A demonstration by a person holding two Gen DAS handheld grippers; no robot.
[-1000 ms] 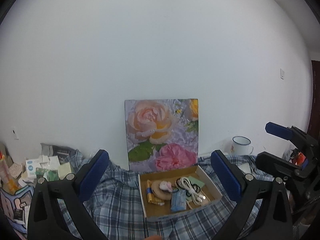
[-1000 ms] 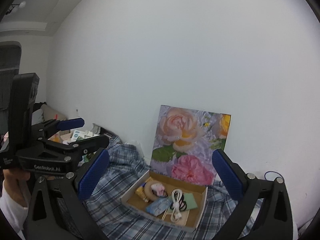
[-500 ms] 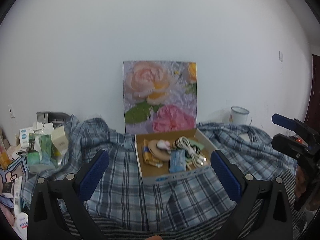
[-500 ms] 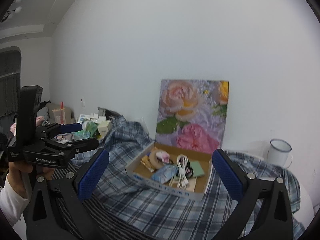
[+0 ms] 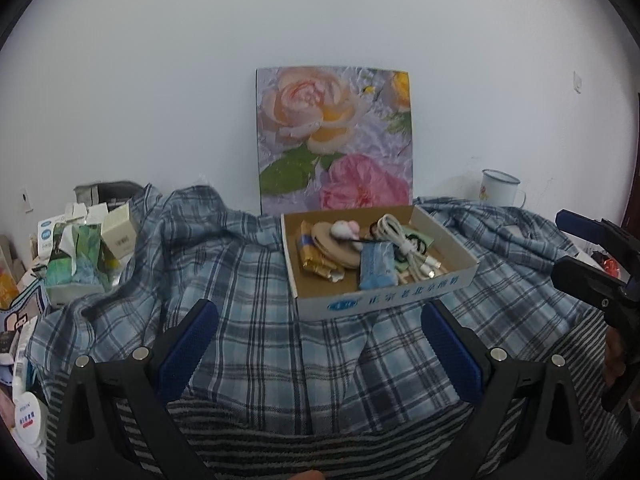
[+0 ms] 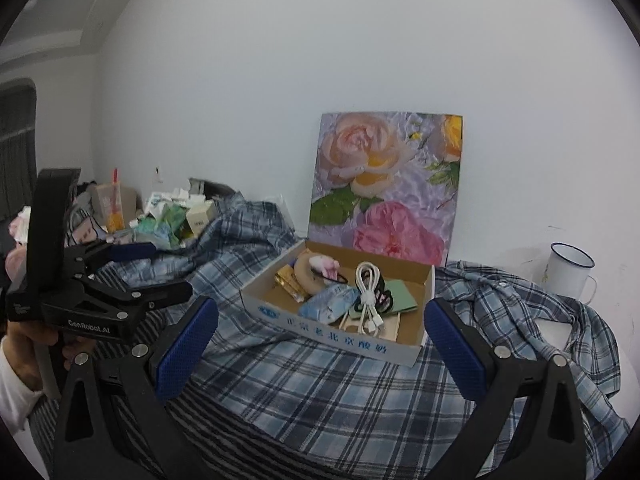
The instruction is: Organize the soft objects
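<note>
- Plaid shirt [image 5: 256, 320] is lying spread and rumpled over the table, with a cardboard box [image 5: 384, 300] sitting on top of it, in front of a flower picture [image 5: 334, 140] leaning on the wall.
- Left gripper [image 5: 320, 344] is hovering just above the near cloth, jaws apart, holding nothing.
- Right gripper [image 6: 320, 344] is hovering likewise over the near cloth, jaws apart and empty.
- Step in hand looks like an approach; nothing is gripped yet.
- Doing it well probably means moving the box off first, or pinching cloth well clear of it, since pulling fabric would be tipping the box.
- Each gripper taking a separate edge should be keeping the shirt from bunching.
- Box is holding a white cable [image 5: 404, 240] coiled and tied, a blue packet [image 5: 376, 270], a tan round pad [image 5: 334, 244] with a small pink-white plush [image 5: 346, 230] on it, gold wrappers [image 5: 314, 258], a green card [image 6: 396, 294] and black hair ties [image 6: 382, 296].
- Enamel mug [image 6: 570, 272] is standing beyond the shirt on the right; contents not visible.
- Torn cartons [image 5: 86, 248] are piling up at far left.
</note>
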